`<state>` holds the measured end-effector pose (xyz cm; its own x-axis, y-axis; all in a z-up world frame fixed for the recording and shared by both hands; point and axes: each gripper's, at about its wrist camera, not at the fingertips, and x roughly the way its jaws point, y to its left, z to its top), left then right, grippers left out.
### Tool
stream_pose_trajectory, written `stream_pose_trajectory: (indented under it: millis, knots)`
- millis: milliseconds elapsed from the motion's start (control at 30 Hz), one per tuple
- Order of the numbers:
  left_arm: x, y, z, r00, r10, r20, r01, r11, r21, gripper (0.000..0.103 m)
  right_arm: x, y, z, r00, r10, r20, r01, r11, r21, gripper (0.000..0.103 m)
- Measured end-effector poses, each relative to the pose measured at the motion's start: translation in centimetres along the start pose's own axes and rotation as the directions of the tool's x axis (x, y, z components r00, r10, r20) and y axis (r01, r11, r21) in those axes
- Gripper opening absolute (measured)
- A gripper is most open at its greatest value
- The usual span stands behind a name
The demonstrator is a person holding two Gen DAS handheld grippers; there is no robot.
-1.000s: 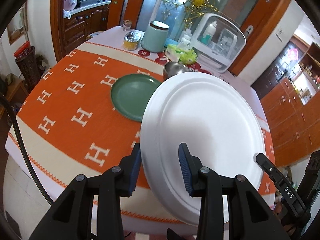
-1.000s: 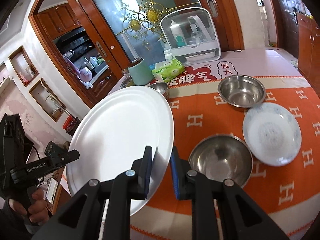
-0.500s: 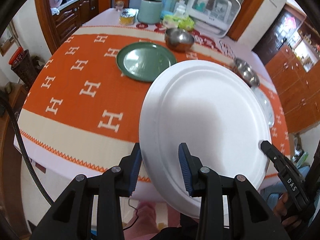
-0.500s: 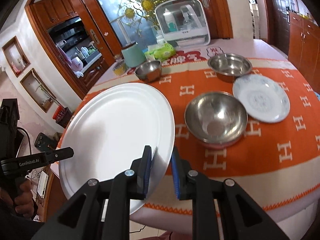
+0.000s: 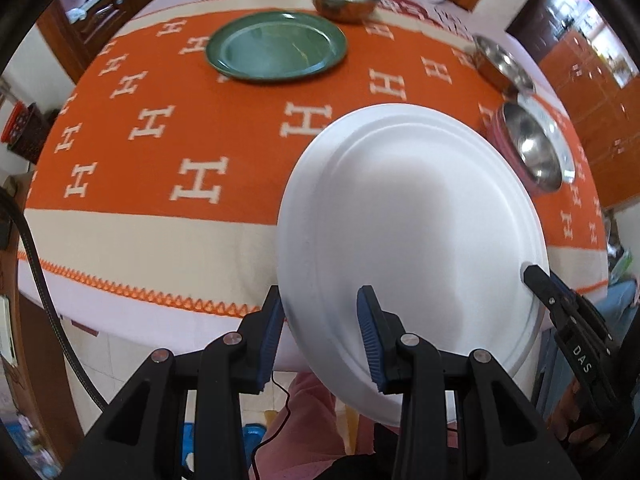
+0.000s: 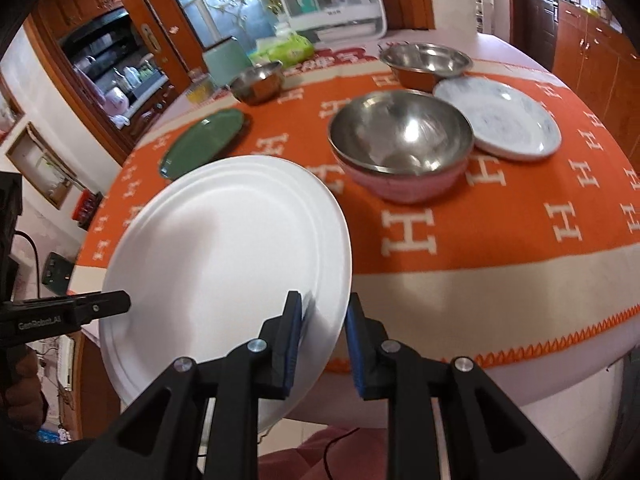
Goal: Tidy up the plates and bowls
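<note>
I am looking down on the bench (image 5: 120, 236) under its orange cloth. I am holding the white plate (image 5: 408, 240) tilted over the bench's near edge. My left gripper (image 5: 320, 336) is clamping the plate's rim. My right gripper (image 6: 322, 340) has just been opening, the rim sitting between its loosened jaws. The green plate (image 5: 276, 46) is lying toward the far edge.
</note>
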<state>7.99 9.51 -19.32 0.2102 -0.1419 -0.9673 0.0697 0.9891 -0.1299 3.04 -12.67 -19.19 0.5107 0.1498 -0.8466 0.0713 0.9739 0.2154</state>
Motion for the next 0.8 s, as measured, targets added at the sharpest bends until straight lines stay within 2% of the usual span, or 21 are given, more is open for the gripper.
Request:
stream_pose_trajectory:
  millis: [167,533,567,700,800]
  knots:
    - [2.0,-1.3,0.0,0.999,-0.001,-0.046,0.003,0.999,0.048,0.035,0.9,-1.1,-0.7,0.998,-0.054,-0.019,0.055,0.998,0.026,0.024]
    - [4.6,-3.1,0.9,0.998,0.021,-0.067,-0.013,0.993,0.114,0.035,2.4,-2.2,-0.3,0.992,-0.127,-0.008,0.127,0.991,0.031,0.025]
    - [4.8,-3.1,1.0,0.997,0.021,-0.07,-0.013,0.993,0.115,0.036,2.5,-2.3,-0.3,0.992,-0.129,-0.013,0.129,0.991,0.035,0.026]
    - [5.4,-3.5,1.1,0.996,0.029,-0.083,-0.018,0.992,0.125,0.037,2.3,-2.7,-0.4,0.992,-0.126,0.0,0.126,0.99,0.055,0.045]
    - [5.6,-3.5,1.3,0.996,0.033,-0.084,-0.022,0.992,0.124,0.046,2.2,-3.0,-0.3,0.99,-0.138,0.003,0.138,0.988,0.065,0.046]
